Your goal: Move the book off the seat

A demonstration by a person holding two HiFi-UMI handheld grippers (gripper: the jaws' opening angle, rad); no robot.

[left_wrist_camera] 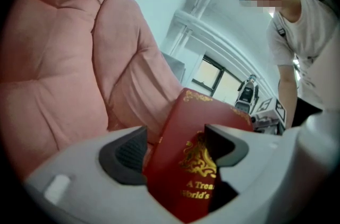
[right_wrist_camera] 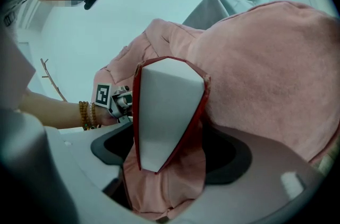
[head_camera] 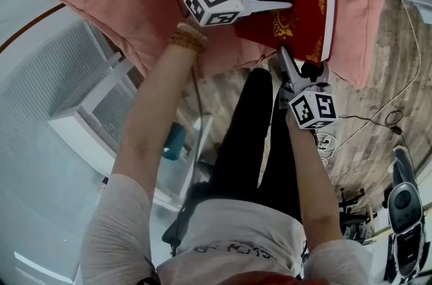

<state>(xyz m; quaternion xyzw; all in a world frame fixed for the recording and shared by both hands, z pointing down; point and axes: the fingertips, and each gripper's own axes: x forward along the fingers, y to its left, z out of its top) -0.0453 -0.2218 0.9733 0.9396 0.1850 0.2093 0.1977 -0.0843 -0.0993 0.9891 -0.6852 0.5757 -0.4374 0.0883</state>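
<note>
**Jaws gripping a stiff hardback at two edges**

Left gripper (left_wrist_camera: 175,147) is holding the red book (left_wrist_camera: 186,111) between its jaws. One pad is lying on the gilt cover and the other is sitting behind the spine side. Right gripper (right_wrist_camera: 169,149) is straddling the white page edge with jaws wide, seemingly pressing on both covers. Pink fabric is bunching under the book between those jaws.

Being a thick hardback, the book is probably handling stiff and fairly heavy, and its smooth cover may be prone to slipping. Gripping across the full thickness looks safest.

Beyond the jaws, the soft seat cushion (right_wrist_camera: 265,69) is crowding close alongside. Past its edge, wooden floor (head_camera: 368,94) is offering open room, though a cable (head_camera: 385,118) is lying there.
</note>
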